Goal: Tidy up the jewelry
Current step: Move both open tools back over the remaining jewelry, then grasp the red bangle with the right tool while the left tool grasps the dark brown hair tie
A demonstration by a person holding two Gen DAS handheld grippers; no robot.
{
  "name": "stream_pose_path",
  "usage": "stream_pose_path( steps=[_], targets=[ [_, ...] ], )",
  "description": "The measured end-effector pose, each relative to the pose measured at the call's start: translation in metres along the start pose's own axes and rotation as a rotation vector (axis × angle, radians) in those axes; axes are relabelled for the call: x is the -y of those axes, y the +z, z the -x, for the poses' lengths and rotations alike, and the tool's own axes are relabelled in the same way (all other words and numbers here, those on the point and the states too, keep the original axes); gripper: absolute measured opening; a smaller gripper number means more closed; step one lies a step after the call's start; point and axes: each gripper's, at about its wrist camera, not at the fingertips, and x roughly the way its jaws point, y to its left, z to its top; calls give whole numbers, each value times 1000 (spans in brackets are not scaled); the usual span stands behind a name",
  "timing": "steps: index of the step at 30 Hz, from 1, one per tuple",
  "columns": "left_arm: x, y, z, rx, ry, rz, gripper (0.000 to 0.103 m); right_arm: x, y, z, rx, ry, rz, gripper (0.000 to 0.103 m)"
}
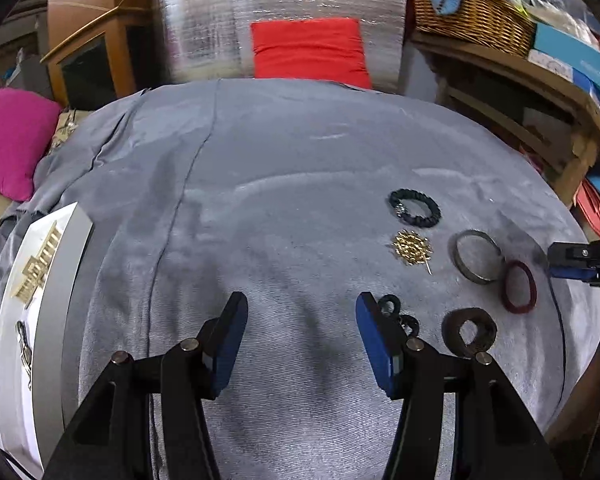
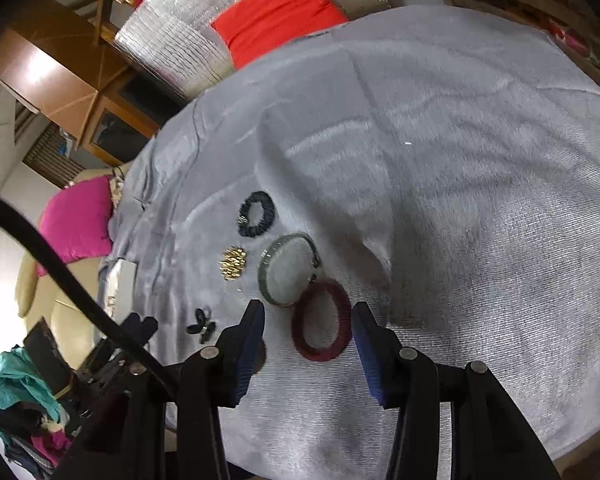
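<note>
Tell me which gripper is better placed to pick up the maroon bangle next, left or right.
Right. The right gripper is open with the maroon bangle lying directly between its fingers. The left gripper is open over bare grey cloth, with that bangle well off to its right.

A grey cloth [image 1: 284, 208] covers the whole work surface, creased and wrinkled. Behind it, at twelve o'clock, a red cushion [image 1: 310, 50] leans against a silvery quilted panel [image 1: 204, 20]. A magenta pillow [image 1: 14, 140] sits off at nine o'clock, with a wooden cabinet [image 1: 88, 40] up at ten. At two o'clock a wicker basket [image 1: 472, 16] rests on a wooden shelf [image 1: 512, 76] (blue cloth hanging over its rim), beside a teal box [image 1: 576, 54].
</note>
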Motion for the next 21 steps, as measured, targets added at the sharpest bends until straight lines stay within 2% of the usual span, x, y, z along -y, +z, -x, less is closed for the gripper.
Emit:
stream_pose_path(
  steps=[1,9,13,16,21],
  targets=[
    [3,0,0,0,-6,-9,57,0,0,-3,-7,-5,5,42],
    [19,-2,4,11,-95,-64,57,-2,-1,-25,-43,-102,43,33],
    [16,-2,4,4,-112,-64,57,-1,0,-34,-55,-154,58,21],
    [18,-3,4,-2,-128,-77,57,0,0,-33,-48,-169,56,8],
    [24,-4,8,13,-146,-102,57,0,-2,-26,-32,-166,61,7]
  ],
)
